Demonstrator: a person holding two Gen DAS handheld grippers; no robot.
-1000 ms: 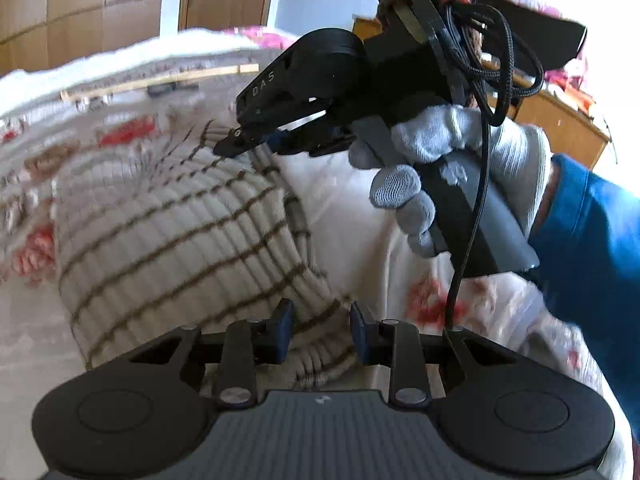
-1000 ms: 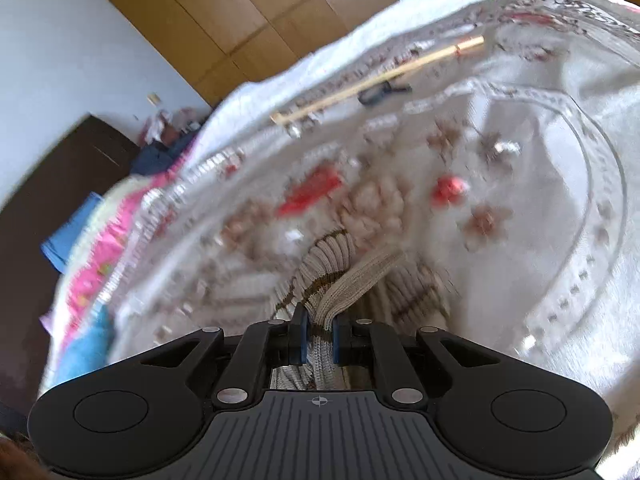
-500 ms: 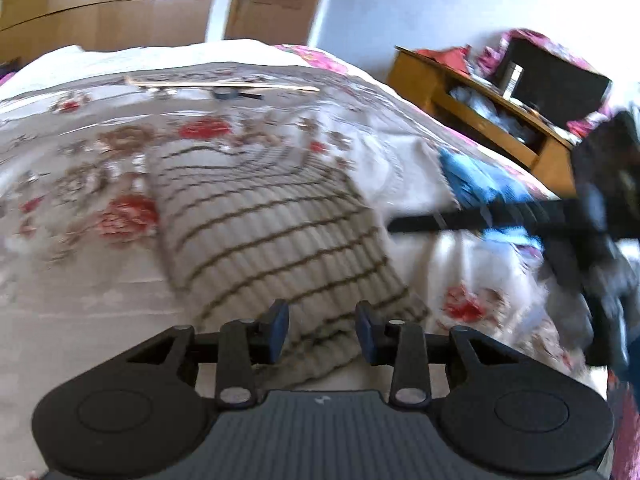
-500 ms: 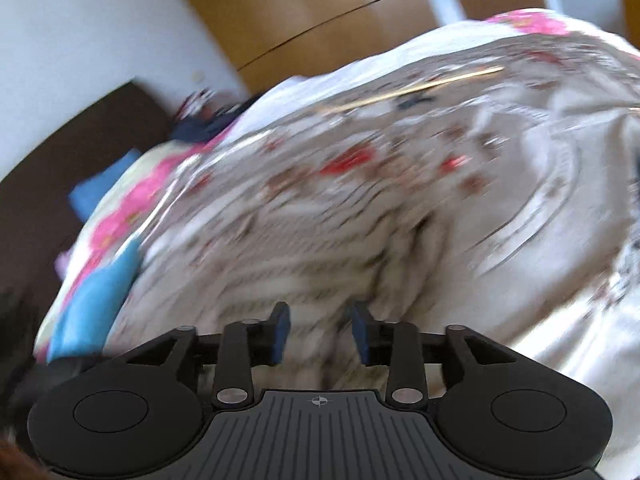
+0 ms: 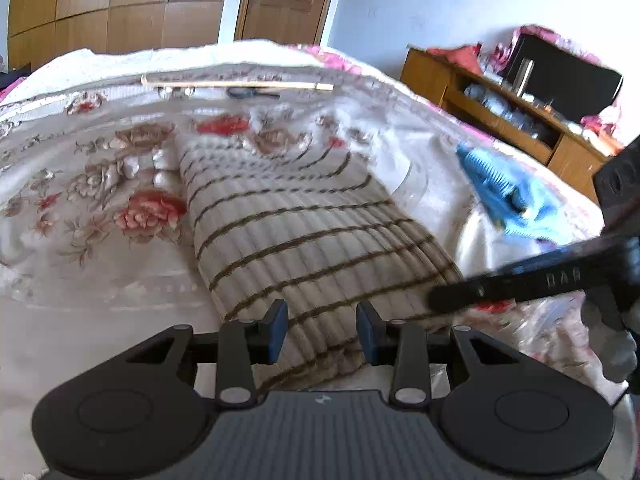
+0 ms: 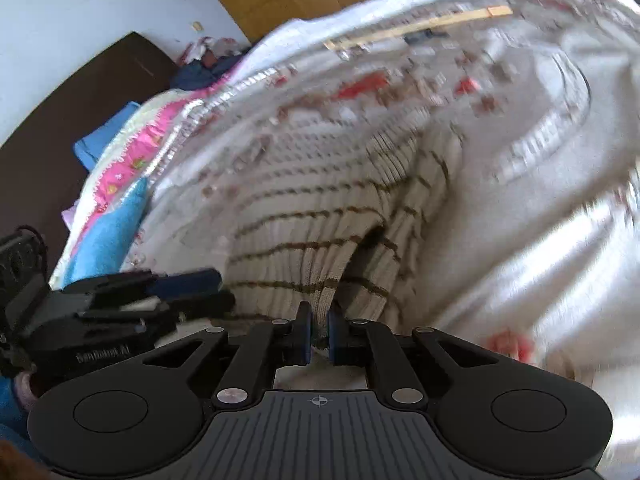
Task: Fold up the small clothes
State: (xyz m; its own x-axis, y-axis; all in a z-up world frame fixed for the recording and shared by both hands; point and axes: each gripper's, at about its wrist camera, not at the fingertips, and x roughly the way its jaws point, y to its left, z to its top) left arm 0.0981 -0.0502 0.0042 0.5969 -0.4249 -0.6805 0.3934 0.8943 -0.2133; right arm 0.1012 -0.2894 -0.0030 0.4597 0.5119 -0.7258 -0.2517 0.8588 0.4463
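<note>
sweater (image 5: 304,224) lies on bed (image 5: 100,312) | my left jaws (image 5: 322,332) spread apart above its hem | my right jaws (image 6: 319,334) pinch its edge

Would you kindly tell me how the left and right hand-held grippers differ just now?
The left hand-held gripper is open and holds nothing; the right hand-held gripper is shut on an edge of the striped sweater. The left hovers over the sweater's near end; the right lifts a fold. Both are black with blue pads.

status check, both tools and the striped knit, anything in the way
Left tool open, over the near edge of the striped knit. Right tool shut on that edge. Knit folded on the floral bedspread. Nothing in the way; blue cloth off to the side.
</note>
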